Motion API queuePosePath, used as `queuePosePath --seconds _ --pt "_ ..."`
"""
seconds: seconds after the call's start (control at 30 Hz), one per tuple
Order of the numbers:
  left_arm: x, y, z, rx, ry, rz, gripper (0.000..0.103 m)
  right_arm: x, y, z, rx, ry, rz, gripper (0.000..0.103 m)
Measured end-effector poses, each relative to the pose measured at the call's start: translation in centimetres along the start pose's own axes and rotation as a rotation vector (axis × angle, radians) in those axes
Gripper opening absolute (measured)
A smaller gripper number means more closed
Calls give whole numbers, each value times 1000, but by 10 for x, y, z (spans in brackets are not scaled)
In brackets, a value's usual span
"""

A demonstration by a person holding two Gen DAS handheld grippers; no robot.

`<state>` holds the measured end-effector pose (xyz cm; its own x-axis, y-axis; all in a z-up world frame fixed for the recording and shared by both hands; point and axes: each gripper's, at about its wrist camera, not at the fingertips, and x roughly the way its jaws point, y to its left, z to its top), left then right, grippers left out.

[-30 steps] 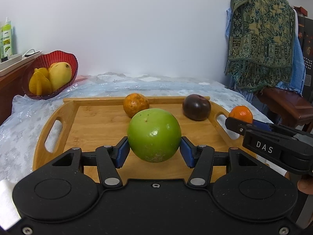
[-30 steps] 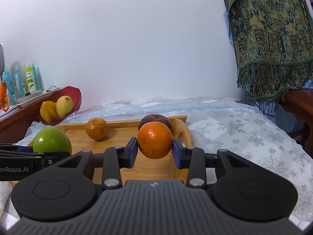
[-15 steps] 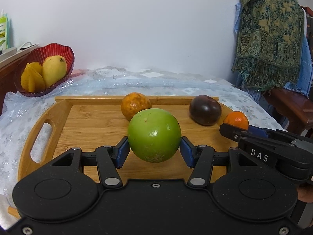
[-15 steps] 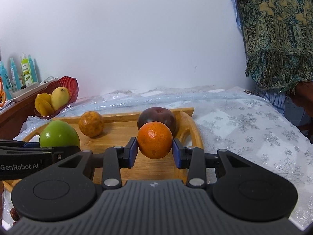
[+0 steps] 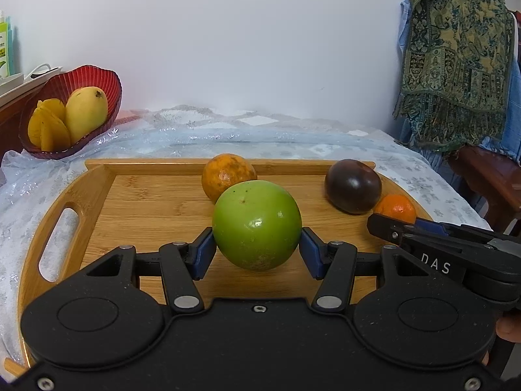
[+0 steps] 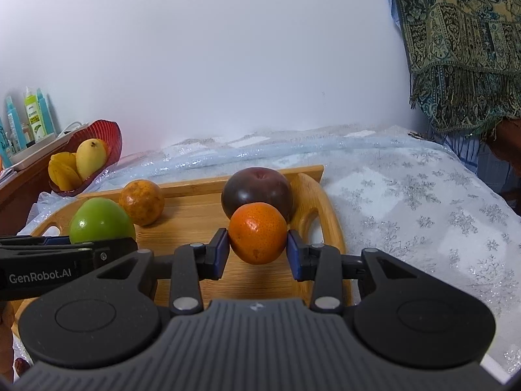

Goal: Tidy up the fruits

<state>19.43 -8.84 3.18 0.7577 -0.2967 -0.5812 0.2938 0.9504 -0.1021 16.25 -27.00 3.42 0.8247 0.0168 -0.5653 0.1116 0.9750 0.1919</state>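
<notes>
Both fruits had been carried in over the wooden tray (image 5: 94, 192) within the last second. The green apple (image 5: 256, 224) was seen clamped between the blue pads of the left gripper (image 5: 257, 252), and the small tangerine (image 6: 258, 233) was pinched just as firmly by the right gripper (image 6: 257, 252). Neither grip had been loosened. In the frames a second earlier the tangerine had been held outside the tray's right rim; now it was brought inside, just in front of the dark purple fruit (image 6: 257, 189). The apple had been advanced too, toward the mottled orange (image 5: 228, 176) at the back edge. It was judged that both were being lined up for release onto the boards, though whether either touched the wood could not be told. A placement beside the purple fruit seemed intended, and a nudge against it was the risk.

As for containers: the tray was seen to hold the mottled orange and the purple fruit, well apart. In the red bowl (image 5: 107, 81), off to the left on the glittery cloth (image 6: 423, 195), a yellow mango (image 5: 86, 107) and a starfruit (image 5: 49, 123) were kept.
</notes>
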Motion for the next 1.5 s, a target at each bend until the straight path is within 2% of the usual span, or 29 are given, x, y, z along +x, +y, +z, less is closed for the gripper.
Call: queuePosePath --seconds 0.3,1.37,1.5 --pt "7 0 1 -1 8 -1 53 9 -1 1 22 16 2 42" --pt "23 3 -1 -22 39 14 54 13 8 2 -35 31 -29 43" --pt "23 3 -1 -17 40 16 54 13 9 1 -41 30 -30 46"
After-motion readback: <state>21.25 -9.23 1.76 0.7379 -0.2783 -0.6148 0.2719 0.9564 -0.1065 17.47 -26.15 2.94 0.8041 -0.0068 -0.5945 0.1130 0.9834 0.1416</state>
